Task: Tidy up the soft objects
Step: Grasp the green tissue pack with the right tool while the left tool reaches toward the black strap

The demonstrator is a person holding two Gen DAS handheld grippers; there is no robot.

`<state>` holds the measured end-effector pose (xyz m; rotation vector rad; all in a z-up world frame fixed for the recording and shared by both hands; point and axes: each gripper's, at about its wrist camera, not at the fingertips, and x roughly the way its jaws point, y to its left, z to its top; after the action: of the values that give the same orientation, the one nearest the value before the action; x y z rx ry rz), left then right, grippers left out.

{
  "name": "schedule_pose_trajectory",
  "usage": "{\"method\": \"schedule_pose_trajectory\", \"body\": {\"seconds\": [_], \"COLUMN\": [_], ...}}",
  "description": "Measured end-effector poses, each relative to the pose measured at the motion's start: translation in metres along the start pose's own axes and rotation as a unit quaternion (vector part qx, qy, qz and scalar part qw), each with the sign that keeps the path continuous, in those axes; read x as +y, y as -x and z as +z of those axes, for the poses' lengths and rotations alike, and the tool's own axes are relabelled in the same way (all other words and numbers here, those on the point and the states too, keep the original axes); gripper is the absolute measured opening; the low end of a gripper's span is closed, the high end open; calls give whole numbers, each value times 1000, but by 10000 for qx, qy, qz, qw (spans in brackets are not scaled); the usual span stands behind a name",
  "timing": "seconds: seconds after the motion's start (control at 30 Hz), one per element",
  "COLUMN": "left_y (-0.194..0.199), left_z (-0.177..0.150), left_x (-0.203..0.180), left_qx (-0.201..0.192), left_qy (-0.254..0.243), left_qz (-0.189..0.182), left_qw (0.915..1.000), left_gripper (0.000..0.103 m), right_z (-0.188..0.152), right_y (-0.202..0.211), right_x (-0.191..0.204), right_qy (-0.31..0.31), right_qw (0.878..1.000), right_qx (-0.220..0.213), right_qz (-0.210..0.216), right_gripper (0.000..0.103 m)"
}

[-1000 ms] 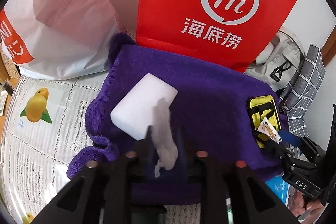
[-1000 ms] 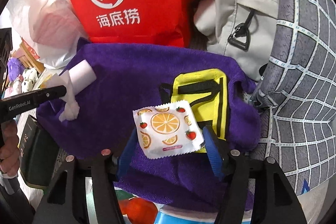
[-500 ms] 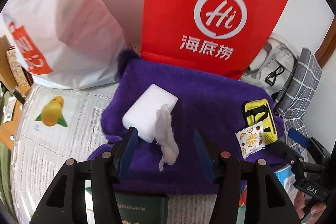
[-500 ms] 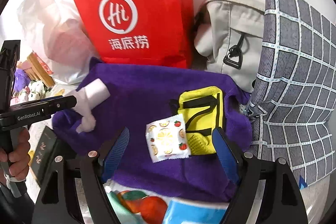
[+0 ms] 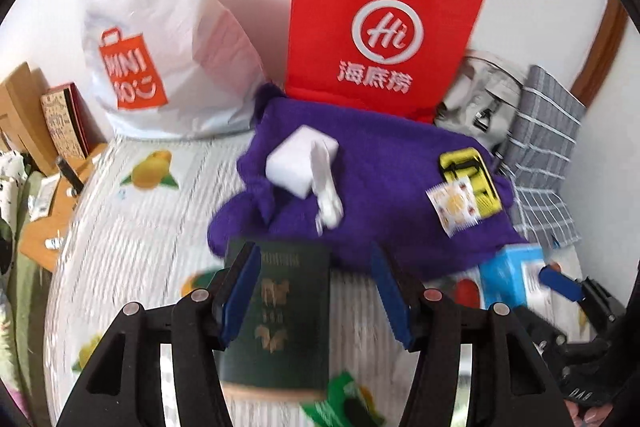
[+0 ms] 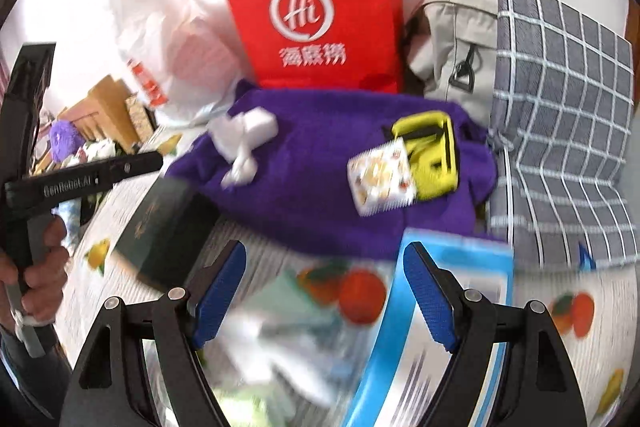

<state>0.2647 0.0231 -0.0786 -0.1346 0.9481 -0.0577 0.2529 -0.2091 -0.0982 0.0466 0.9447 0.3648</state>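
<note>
A purple towel point(image 5: 372, 187) point(image 6: 320, 179) lies on the fruit-print cloth. On it rest a white sponge block point(image 5: 298, 161) point(image 6: 256, 125) with a crumpled white tissue point(image 5: 328, 195) point(image 6: 240, 163), a yellow pouch point(image 5: 470, 183) point(image 6: 434, 151) and a fruit-print packet point(image 5: 454, 205) point(image 6: 382, 183). My left gripper point(image 5: 314, 291) is open and empty, pulled back over a dark green booklet point(image 5: 276, 319) point(image 6: 160, 227). My right gripper point(image 6: 324, 291) is open and empty, back from the towel.
A red paper bag point(image 5: 384, 23) point(image 6: 320, 7) and a white Miniso bag point(image 5: 160, 27) stand behind the towel. A grey bag point(image 6: 456, 43) and a checked cushion point(image 6: 560, 107) lie at right. A blue box point(image 5: 512, 279) point(image 6: 440, 307) lies in front.
Both grippers opened and let go: the left released the tissue and the right released the fruit packet, both now on the towel. Both grippers pulled back toward me.
</note>
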Motion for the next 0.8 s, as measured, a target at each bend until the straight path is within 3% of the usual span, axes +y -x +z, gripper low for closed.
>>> {"method": "schedule_pose_trajectory", "body": {"seconds": [0.23,0.53,0.8], "left_y": [21,67,75], "left_z": [-41,-81,-109], "left_x": [0,4,10], "left_qx": [173,60,52], "left_qy": [1,109,218], "left_qz": [107,88,100], "left_qw": [9998,9999,9997], "left_gripper": [55,55,55], "right_z": [-56,-103,-126], "right_y": [27,38,26], "right_x": [17,32,52], "right_qy": [3,142,428], "right_qw": [9996,9996,9983], "right_qx": [114,236,256], "right_qz": [267,2,-302], "right_gripper": [81,81,81]}}
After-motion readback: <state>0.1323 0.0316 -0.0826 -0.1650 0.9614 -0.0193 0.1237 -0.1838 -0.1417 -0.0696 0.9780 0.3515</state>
